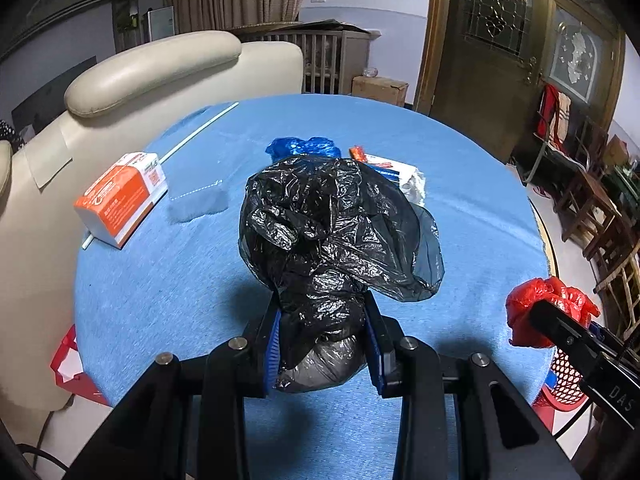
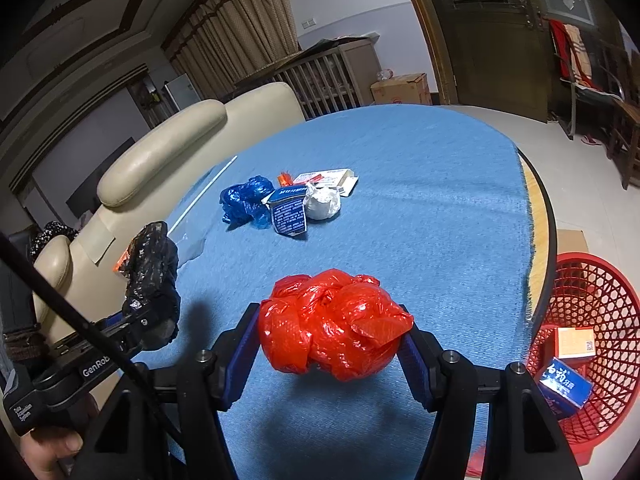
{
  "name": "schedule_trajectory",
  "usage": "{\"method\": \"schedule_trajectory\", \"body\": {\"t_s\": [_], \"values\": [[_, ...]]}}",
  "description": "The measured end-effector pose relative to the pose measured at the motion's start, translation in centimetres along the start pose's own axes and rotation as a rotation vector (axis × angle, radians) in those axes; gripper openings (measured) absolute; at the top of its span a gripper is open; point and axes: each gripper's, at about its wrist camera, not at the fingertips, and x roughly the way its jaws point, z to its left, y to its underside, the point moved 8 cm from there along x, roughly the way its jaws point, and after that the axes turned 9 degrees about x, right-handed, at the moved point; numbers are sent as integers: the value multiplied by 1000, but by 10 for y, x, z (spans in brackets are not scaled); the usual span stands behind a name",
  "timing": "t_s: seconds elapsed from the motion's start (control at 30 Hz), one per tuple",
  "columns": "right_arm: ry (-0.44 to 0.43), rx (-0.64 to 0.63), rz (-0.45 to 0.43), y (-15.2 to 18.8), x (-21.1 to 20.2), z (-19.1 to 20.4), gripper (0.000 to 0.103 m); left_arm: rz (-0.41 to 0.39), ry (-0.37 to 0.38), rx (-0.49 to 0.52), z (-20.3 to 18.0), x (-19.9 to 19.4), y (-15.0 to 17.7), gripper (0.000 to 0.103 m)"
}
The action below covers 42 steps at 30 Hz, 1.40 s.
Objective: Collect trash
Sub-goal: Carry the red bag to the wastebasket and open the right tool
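The left tool (image 1: 324, 344) clamps a crumpled black bag (image 1: 332, 232); the right tool (image 2: 332, 344), wider, grips a red bag (image 2: 332, 328). Both hang above the blue tabletop (image 2: 420, 200), basket (image 2: 592, 320) at 3 o'clock.

Thin, crinkled, glossy film on the black plastic bag (image 1: 332, 232); the same wrinkled sheen on the red plastic bag (image 2: 334, 326). Woven, matt, slightly rough blue cloth (image 1: 160, 280) over the tabletop. Smooth printed card on the orange-and-white box (image 1: 120, 200). Moulded red plastic lattice on the basket (image 2: 600, 320). Smooth, softly shining cream leather on the sofa (image 1: 160, 68).
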Motion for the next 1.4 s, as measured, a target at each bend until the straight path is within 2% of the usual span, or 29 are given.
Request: {"method": "schedule_trajectory", "body": {"t_s": [0.37,1.07,1.4], "values": [[1,36,-17,-5,-11,-19,67,-1,-1,55,-19,1,-6,37],[34,147,-73,-12,-38,-79,67,-2,31,160,-25,8,-9,37],[78,207,-110,-18,-57,-122,67,-6,73,211,-59,8,-12,37]]}}
